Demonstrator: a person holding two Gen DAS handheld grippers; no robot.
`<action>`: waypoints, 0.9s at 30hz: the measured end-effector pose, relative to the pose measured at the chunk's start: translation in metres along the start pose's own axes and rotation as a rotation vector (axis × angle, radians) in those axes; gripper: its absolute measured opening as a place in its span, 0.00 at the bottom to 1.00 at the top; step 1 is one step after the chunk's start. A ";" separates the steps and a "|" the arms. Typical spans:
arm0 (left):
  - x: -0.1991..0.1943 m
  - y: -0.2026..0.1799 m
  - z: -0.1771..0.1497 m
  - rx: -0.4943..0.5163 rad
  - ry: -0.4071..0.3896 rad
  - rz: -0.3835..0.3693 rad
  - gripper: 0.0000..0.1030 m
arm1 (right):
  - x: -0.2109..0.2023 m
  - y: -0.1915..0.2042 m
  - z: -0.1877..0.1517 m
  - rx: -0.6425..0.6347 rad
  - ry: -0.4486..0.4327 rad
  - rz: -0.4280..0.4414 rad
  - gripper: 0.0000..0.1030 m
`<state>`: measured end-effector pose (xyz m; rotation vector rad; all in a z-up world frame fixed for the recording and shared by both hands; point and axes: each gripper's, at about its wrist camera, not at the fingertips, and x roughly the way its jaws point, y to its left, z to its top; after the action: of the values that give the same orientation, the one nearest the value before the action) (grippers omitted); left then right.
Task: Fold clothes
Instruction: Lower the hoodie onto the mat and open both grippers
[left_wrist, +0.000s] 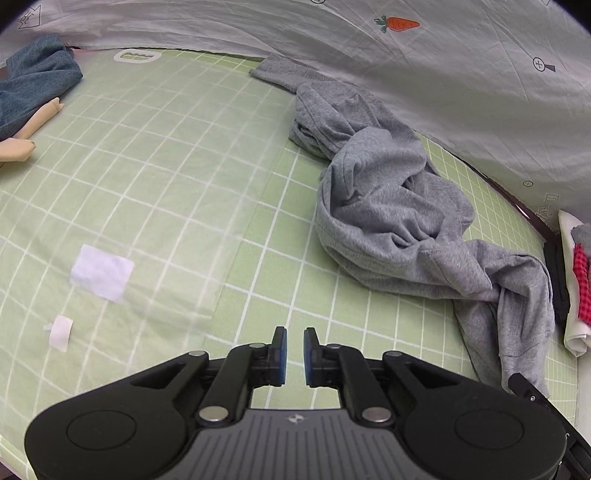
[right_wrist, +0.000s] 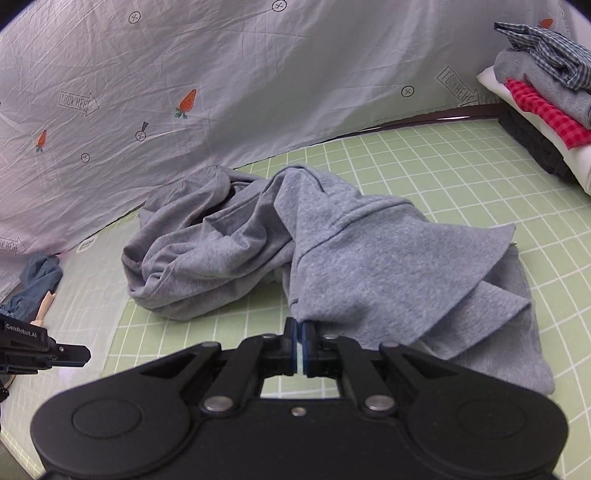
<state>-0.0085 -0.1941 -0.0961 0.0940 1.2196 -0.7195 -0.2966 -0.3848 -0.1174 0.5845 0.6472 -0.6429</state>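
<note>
A crumpled grey sweatshirt (left_wrist: 391, 206) lies on the green checked sheet (left_wrist: 184, 166), toward the right in the left wrist view. My left gripper (left_wrist: 294, 338) hovers over bare sheet in front of it, its jaws a little apart and empty. In the right wrist view the same sweatshirt (right_wrist: 332, 251) fills the middle. My right gripper (right_wrist: 299, 326) is shut on a corner of its near edge, which lifts the cloth into a fold.
A pile of folded clothes (right_wrist: 543, 92) sits at the far right of the bed and shows in the left wrist view (left_wrist: 576, 280). Blue jeans (left_wrist: 33, 85) lie far left. White paper scraps (left_wrist: 101, 273) lie on the sheet. A carrot-print sheet (right_wrist: 221, 92) hangs behind.
</note>
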 end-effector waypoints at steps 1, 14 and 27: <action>0.000 -0.001 -0.005 0.004 0.005 0.000 0.12 | 0.000 0.004 -0.006 -0.017 0.016 0.019 0.02; -0.005 -0.037 -0.033 0.046 0.001 -0.014 0.25 | -0.023 0.010 -0.027 -0.106 0.052 0.077 0.27; 0.018 -0.133 -0.044 0.145 -0.022 -0.100 0.53 | -0.034 -0.119 -0.006 0.167 0.036 -0.214 0.31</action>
<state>-0.1153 -0.2867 -0.0880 0.1450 1.1563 -0.8940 -0.4022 -0.4472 -0.1316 0.6881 0.6999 -0.8945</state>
